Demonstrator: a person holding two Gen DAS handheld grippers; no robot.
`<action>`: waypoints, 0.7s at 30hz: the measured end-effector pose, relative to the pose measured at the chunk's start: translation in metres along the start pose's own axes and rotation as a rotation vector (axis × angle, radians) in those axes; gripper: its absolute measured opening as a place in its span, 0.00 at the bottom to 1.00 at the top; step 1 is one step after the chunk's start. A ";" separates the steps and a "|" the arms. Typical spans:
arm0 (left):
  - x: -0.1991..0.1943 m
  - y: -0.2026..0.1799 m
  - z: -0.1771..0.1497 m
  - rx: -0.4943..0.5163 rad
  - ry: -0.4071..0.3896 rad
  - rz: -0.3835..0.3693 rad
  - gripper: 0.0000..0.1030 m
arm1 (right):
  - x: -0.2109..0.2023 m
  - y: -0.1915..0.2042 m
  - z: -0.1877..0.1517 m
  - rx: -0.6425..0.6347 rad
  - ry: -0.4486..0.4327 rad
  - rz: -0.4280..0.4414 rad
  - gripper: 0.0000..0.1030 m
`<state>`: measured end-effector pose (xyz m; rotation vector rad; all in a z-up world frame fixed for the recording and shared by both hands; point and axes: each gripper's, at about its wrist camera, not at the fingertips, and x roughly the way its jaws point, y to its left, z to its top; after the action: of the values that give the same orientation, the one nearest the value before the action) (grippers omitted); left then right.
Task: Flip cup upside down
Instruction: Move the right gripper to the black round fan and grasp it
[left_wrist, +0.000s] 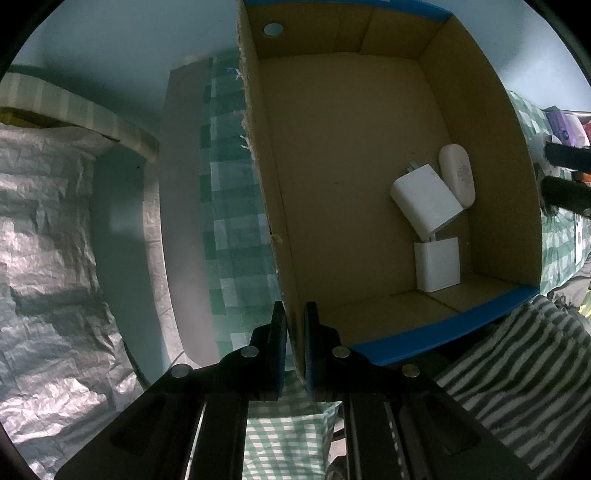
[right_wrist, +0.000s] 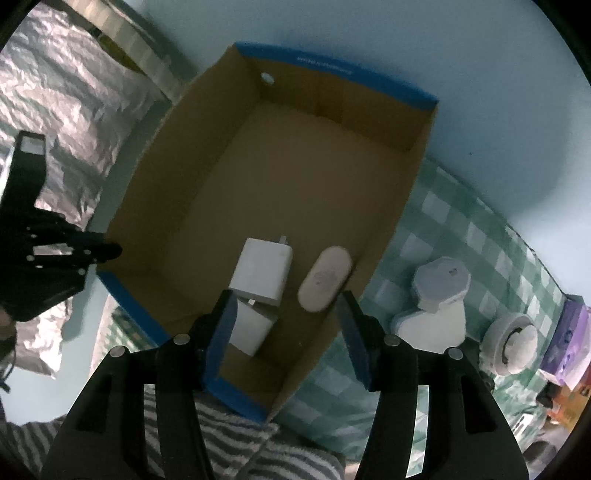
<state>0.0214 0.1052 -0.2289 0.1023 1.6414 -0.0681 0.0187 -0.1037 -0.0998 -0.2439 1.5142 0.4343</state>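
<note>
the left claw (left_wrist: 294, 345) was clamped on the wall of the cardboard box (left_wrist: 266, 177); the right claw (right_wrist: 282, 334) hung spread apart above it. no certain cup showed, perhaps the white container (right_wrist: 439, 291) on the checked cloth (right_wrist: 461, 229). next came reaching it.

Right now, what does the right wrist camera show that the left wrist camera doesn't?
Only the right wrist view shows the white lidded cup standing on the checked cloth outside the box, and the open right gripper above the box's near corner. Only the left wrist view shows the left gripper shut on the cardboard box wall. Both show the box, two white chargers and a white oval case inside.
</note>
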 end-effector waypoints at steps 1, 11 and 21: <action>0.000 0.000 0.000 0.000 0.000 0.000 0.07 | -0.004 -0.001 -0.001 0.004 -0.009 0.003 0.55; -0.001 -0.001 -0.002 -0.001 0.002 0.007 0.07 | -0.036 -0.015 -0.011 0.038 -0.054 -0.006 0.56; -0.002 -0.001 -0.002 -0.008 0.002 0.008 0.07 | -0.058 -0.059 -0.035 0.138 -0.081 -0.021 0.56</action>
<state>0.0196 0.1043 -0.2270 0.1032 1.6427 -0.0552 0.0123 -0.1787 -0.0505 -0.1319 1.4538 0.3179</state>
